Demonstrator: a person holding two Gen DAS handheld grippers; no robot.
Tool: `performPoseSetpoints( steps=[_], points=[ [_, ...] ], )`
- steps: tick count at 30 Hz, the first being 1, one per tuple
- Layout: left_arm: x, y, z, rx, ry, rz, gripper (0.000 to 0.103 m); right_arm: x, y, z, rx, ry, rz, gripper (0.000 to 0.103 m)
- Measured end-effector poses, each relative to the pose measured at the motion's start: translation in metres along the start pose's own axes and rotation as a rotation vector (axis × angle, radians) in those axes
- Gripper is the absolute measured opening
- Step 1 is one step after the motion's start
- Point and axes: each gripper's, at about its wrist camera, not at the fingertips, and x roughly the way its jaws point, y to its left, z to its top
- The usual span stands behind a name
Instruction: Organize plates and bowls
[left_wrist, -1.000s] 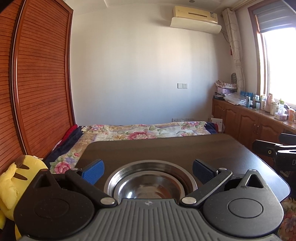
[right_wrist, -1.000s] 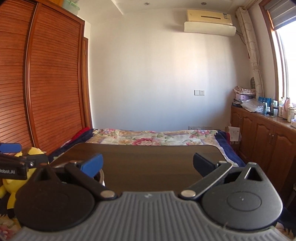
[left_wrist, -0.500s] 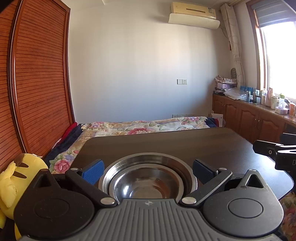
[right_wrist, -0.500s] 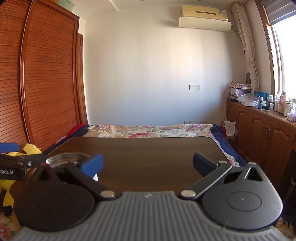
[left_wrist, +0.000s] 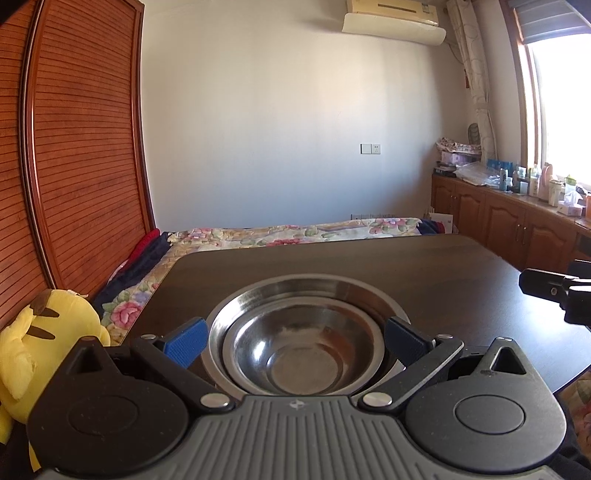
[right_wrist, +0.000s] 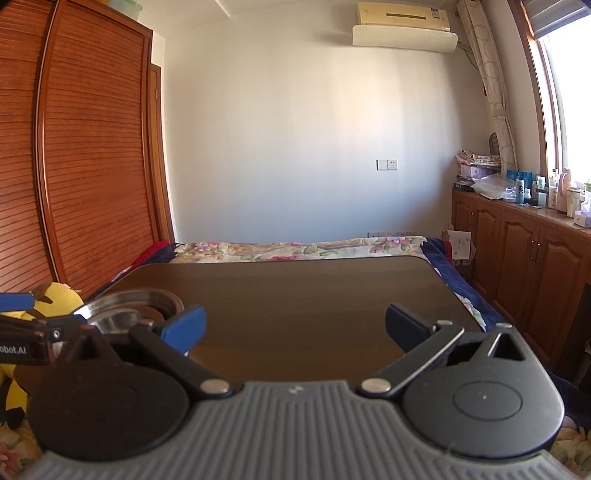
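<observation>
A small steel bowl (left_wrist: 295, 354) sits nested inside a wider steel plate (left_wrist: 306, 286) on the dark wooden table (left_wrist: 369, 258). My left gripper (left_wrist: 295, 341) is open, one blue fingertip on each side of the nested dishes' near rim, touching neither that I can see. In the right wrist view the same steel dishes (right_wrist: 136, 299) lie at the left. My right gripper (right_wrist: 295, 326) is open over bare table, with nothing between its fingers. One black finger (left_wrist: 554, 291) of it shows at the right edge of the left wrist view.
A yellow plush toy (left_wrist: 37, 343) sits past the table's left edge. Beyond the table's far edge is a bed with a floral quilt (left_wrist: 295, 234). A slatted wooden wardrobe (left_wrist: 74, 147) stands on the left, low cabinets (left_wrist: 517, 229) with bottles on the right.
Both views have risen and tilted down a little. More of the nested dishes now shows between the left fingers and at the left of the right view. Both grippers stay open.
</observation>
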Motion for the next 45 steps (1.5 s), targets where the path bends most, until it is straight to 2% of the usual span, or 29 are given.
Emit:
performPoseSetpoints(
  steps=[21,45],
  points=[
    [0.0029,0.0096,-0.0047,-0.008,0.000,0.029,0.103,0.0009,-0.0079,-0.0026,0.004,-0.004,-0.020,0.103],
    [0.0005,0.0076,-0.0027,-0.005,-0.005,0.022,0.103,0.0011,-0.0092,-0.0024,0.005,-0.005,-0.019,0.103]
  ],
)
